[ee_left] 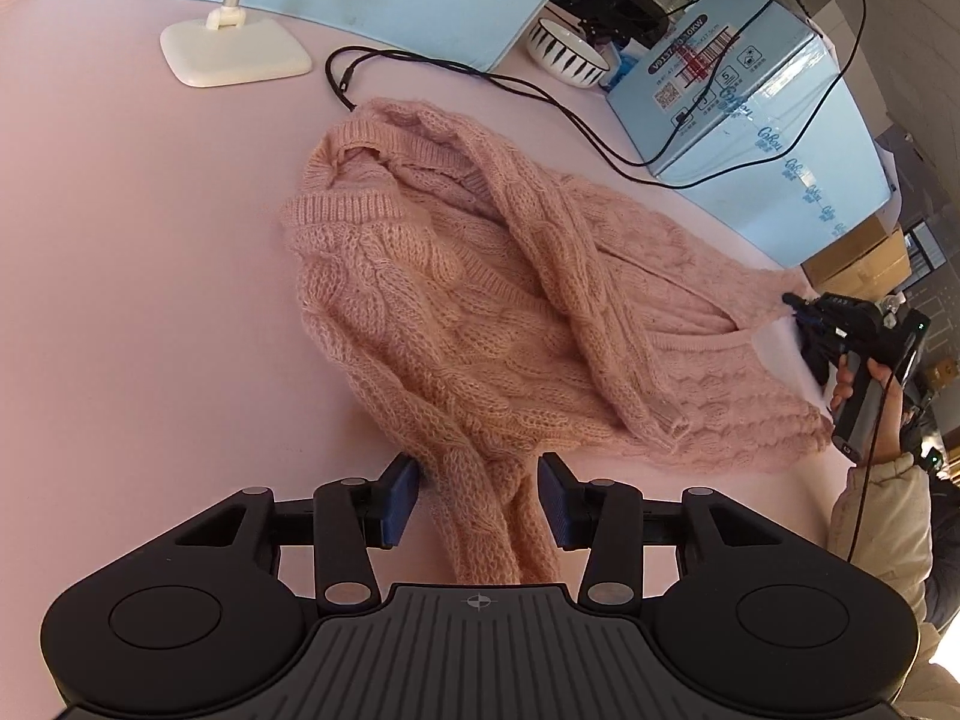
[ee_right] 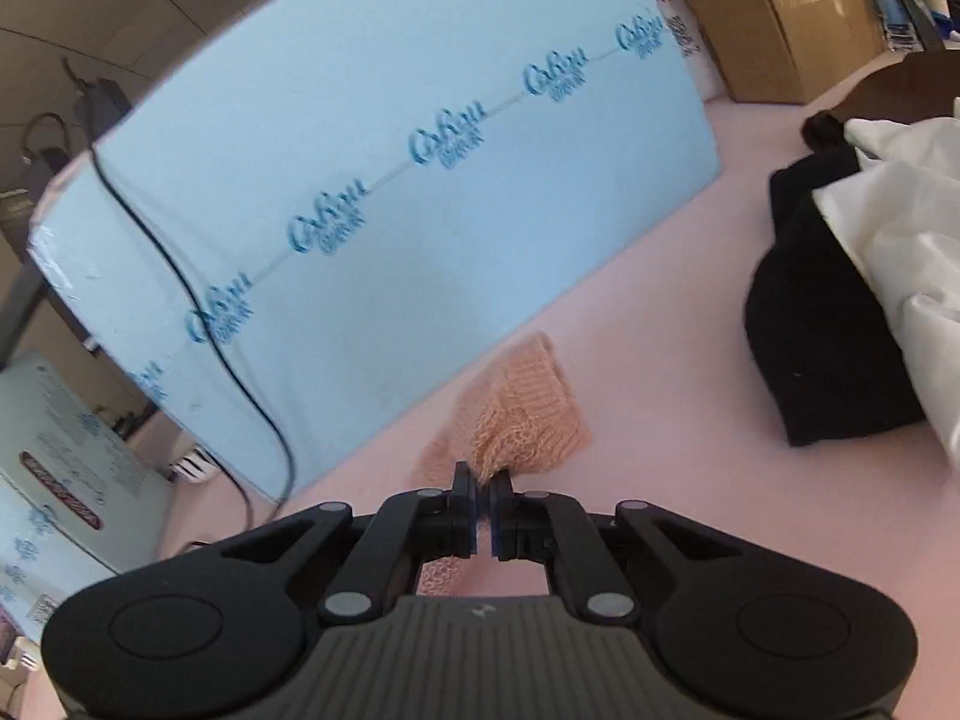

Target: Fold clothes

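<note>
At ten o'clock in the left wrist view a white lamp base [ee_left: 235, 53] stands on the pink tabletop [ee_left: 132, 276], and a black cable [ee_left: 480, 81] runs from twelve o'clock toward the blue cartons [ee_left: 750, 114] at two o'clock, beside a striped bowl [ee_left: 567, 51]. The pink cable-knit sweater [ee_left: 480, 300] lies crumpled across the middle, one sleeve [ee_left: 492, 516] trailing down to six o'clock, where it passes between the blue pads of the left hand-held gripper [ee_left: 478, 501], whose jaws stand wide apart with the knit loose between them. At three o'clock a person's hand [ee_left: 864, 378] holds the right hand-held gripper [ee_left: 798, 306] at the sweater's far edge. In the right wrist view that right hand-held gripper [ee_right: 483, 498] is pinched nearly closed on a tuft of the sweater [ee_right: 528, 414]; a blue carton [ee_right: 420, 210] fills eleven o'clock, and black and white clothes [ee_right: 840, 312] lie at three o'clock.
</note>
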`<state>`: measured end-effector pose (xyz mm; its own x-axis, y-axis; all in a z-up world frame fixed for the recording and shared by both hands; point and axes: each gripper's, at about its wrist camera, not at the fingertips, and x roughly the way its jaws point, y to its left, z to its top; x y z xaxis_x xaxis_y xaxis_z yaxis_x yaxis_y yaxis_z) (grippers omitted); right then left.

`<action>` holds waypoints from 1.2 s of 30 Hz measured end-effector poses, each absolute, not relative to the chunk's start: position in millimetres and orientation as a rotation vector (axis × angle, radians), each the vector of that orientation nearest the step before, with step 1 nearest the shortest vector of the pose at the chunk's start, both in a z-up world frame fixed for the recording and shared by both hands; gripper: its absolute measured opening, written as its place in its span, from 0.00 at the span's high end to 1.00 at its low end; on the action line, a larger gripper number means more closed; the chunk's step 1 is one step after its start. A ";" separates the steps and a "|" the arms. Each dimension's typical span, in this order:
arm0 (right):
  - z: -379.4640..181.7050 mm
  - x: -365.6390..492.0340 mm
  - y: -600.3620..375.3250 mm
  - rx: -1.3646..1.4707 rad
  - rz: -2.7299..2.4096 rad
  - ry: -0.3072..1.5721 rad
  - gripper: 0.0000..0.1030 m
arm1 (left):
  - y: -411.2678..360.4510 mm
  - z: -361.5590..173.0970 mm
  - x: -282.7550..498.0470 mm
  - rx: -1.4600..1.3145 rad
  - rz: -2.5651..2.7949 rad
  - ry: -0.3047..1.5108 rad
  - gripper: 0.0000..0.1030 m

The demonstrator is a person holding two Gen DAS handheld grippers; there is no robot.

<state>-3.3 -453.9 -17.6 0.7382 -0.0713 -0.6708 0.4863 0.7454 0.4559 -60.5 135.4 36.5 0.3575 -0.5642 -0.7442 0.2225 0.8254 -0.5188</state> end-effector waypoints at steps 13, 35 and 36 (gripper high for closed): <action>28.5 -18.0 -411.3 0.408 -0.229 0.422 0.09 | 142.6 31.5 -56.4 -0.407 -0.521 1.106 0.57; 68.8 -108.1 -199.8 0.077 0.725 0.689 0.13 | 167.3 68.3 -98.7 -0.351 -0.367 1.016 0.56; 68.0 -117.6 -183.1 0.060 0.776 0.699 0.13 | 170.0 68.1 -102.1 -0.352 -0.356 1.020 0.56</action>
